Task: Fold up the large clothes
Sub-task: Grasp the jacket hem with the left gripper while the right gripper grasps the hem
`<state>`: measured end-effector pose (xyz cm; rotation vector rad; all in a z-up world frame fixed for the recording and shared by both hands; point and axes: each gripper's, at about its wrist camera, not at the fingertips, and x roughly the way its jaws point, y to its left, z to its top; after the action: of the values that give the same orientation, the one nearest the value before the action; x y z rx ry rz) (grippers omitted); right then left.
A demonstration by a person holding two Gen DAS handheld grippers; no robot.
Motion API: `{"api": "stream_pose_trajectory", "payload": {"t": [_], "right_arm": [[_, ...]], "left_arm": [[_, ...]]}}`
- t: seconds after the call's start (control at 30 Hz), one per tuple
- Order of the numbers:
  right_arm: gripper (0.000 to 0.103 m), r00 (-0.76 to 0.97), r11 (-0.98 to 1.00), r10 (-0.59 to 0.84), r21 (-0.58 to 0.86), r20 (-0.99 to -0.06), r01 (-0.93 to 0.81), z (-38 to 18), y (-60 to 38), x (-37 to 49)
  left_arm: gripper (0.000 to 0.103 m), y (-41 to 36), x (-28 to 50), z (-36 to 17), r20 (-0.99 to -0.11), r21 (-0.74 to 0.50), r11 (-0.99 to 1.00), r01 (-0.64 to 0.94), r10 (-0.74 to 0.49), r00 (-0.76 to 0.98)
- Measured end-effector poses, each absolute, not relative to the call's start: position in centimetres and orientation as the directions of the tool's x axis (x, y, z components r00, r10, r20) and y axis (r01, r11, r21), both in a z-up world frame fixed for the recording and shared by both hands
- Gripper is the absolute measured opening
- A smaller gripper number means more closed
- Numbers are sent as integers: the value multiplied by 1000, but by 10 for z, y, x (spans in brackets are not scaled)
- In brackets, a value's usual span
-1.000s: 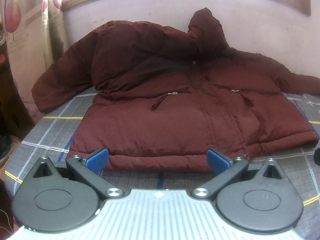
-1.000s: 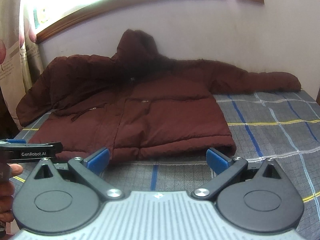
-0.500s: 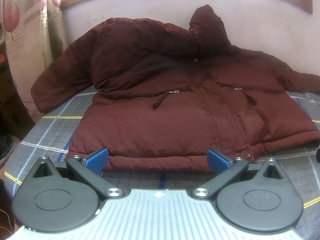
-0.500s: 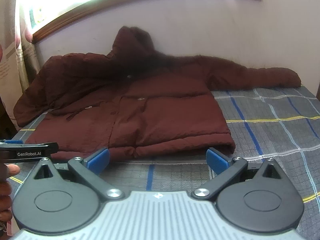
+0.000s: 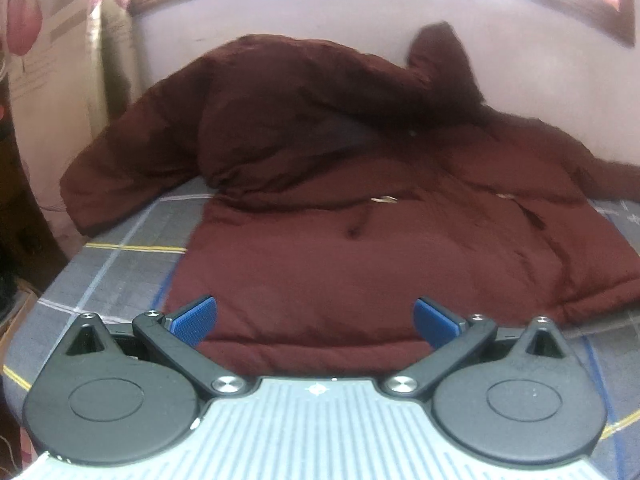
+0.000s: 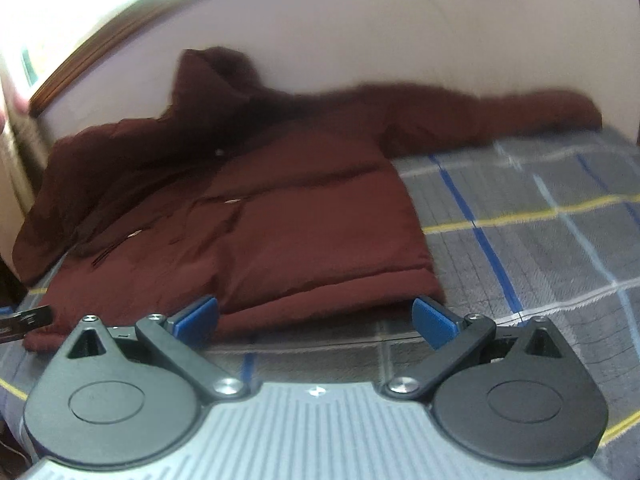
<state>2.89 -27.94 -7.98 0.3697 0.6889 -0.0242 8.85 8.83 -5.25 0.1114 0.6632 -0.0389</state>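
A large dark red hooded puffer jacket [image 5: 360,216] lies front up on a bed, hood against the wall; it also shows in the right wrist view [image 6: 248,216]. Its left sleeve [image 5: 132,160] hangs toward the bed's left edge, its right sleeve [image 6: 500,112] stretches along the wall. My left gripper [image 5: 314,318] is open and empty, just above the jacket's near hem. My right gripper [image 6: 316,318] is open and empty, at the hem's right part. The left gripper's tip [image 6: 24,318] shows at the right wrist view's left edge.
The bed has a grey plaid cover [image 6: 540,220] with blue, yellow and white lines. A pale wall [image 6: 400,32] with a wood-framed window stands behind. A curtain [image 5: 48,60] hangs at the left, with dark floor clutter below.
Both grippers have moved forward, closer to the jacket's near hem. The left one has shifted left, the right one has turned slightly. Both stay open.
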Motion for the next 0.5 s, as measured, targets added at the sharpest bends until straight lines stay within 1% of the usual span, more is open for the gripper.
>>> {"api": "stream_pose_trajectory", "payload": {"t": [0.13,0.2,0.3,0.37,0.5], "right_arm": [[103,758,883,197,449,-622,139,-99,-307,45],[103,757,866,227,483,-613,132,-106,-315,50],[103,748,837,288,537,-597,106,-118,-324,64],[103,749,842,278,528,-602,111,-121,-327,74],[103,762,832,279,543,-584,112,-126,-338,92]], "left_arm": [[103,138,107,-56,-618,58,998,37,7,786],[103,164,116,-63,-619,19,999,28,-10,785],[103,190,135,-78,-679,-70,996,58,-90,728],[103,201,148,-90,-712,-131,987,96,-161,683],[103,211,159,-104,-709,-239,965,109,-250,659]]}}
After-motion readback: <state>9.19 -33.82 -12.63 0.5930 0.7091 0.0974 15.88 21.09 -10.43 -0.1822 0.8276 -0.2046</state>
